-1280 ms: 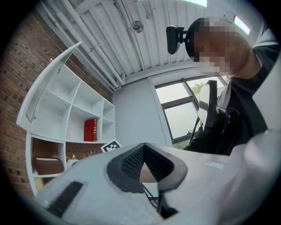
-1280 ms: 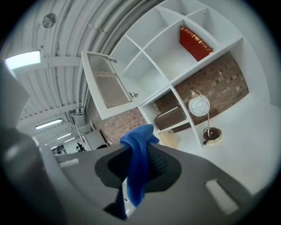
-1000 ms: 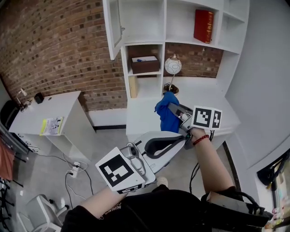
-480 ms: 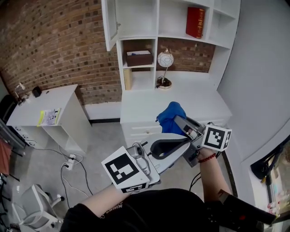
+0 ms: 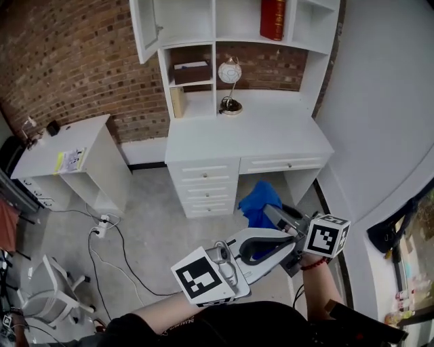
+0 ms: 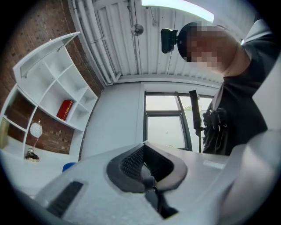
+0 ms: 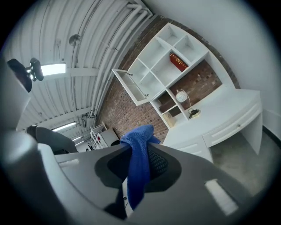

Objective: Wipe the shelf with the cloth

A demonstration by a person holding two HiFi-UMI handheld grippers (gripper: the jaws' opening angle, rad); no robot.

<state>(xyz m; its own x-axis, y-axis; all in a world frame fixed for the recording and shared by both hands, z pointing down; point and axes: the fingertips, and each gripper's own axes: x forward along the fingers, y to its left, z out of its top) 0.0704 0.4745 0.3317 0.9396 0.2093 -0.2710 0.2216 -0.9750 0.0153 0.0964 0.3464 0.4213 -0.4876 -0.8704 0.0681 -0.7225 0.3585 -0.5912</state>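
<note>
Head view: right gripper (image 5: pixel 270 213) is clamping a crumpled blue cloth (image 5: pixel 255 201), white shelf unit (image 5: pixel 201 101) lying well ahead. Left gripper (image 6: pixel 145 160) is sitting closed, seemingly empty.

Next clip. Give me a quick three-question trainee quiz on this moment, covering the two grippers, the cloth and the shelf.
1. True or false: the right gripper is clamped on the blue cloth.
2. What does the left gripper hold?
3. Where is the red book? A in the left gripper; B in the top row of the shelf; C under the blue cloth.
Key: 1 true. 2 nothing; its jaws are together. 3 B.
</note>
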